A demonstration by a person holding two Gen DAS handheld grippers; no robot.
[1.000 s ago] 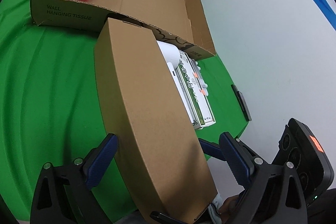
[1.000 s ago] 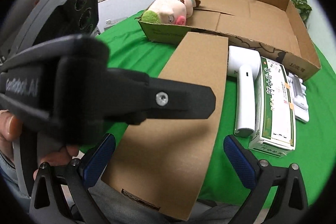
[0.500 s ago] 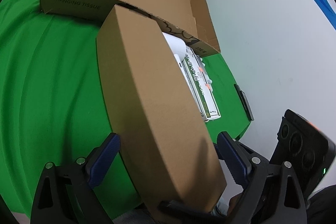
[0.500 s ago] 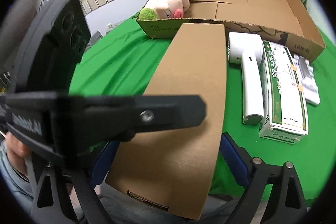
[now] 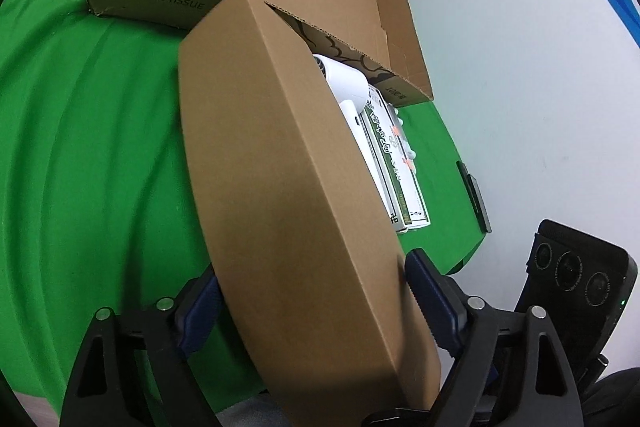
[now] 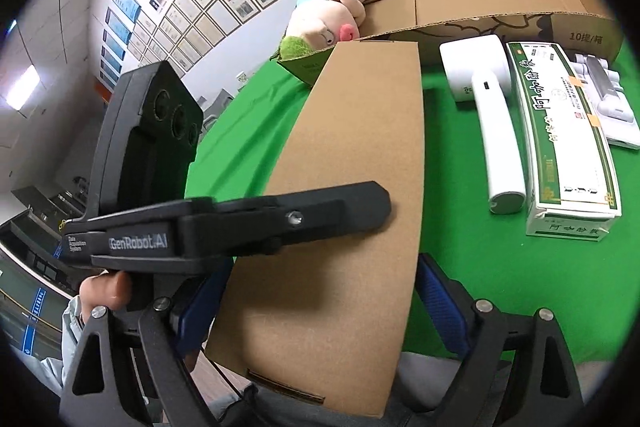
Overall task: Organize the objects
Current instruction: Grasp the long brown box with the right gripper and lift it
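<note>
- The long brown carton [image 5: 288,187] lies lengthwise on the green tablecloth [image 5: 80,147], its near end overhanging the table's front edge and its far end close against the front wall of the open cardboard tray [image 5: 380,23].
- The left gripper [image 5: 312,307] straddles the carton's near end; its blue pads [image 5: 428,291] sit right at both sides of the carton. Its jaws have just been closing on the carton, and they appear clenched on it.
- The right gripper [image 6: 320,303] straddles the same near end from the other angle. Its jaws have also been narrowing with the carton between them; the right pad [image 6: 434,287] sits at the carton's edge, the left one is partly hidden, so I cannot tell whether it presses.
- Left of the carton the cloth is open and bare out to the table edge.
- Right of it the room is tight: a white handheld device [image 6: 492,123], a green-and-white box [image 6: 564,143] and a white pack [image 6: 604,95] lie side by side.
- A plush toy [image 6: 332,23] fills the tray's left corner; the tray floor beyond is bare.
- Against the frames a second ago, the carton's far end sits nearer the tray wall and both pairs of pads are closer to its sides.
</note>
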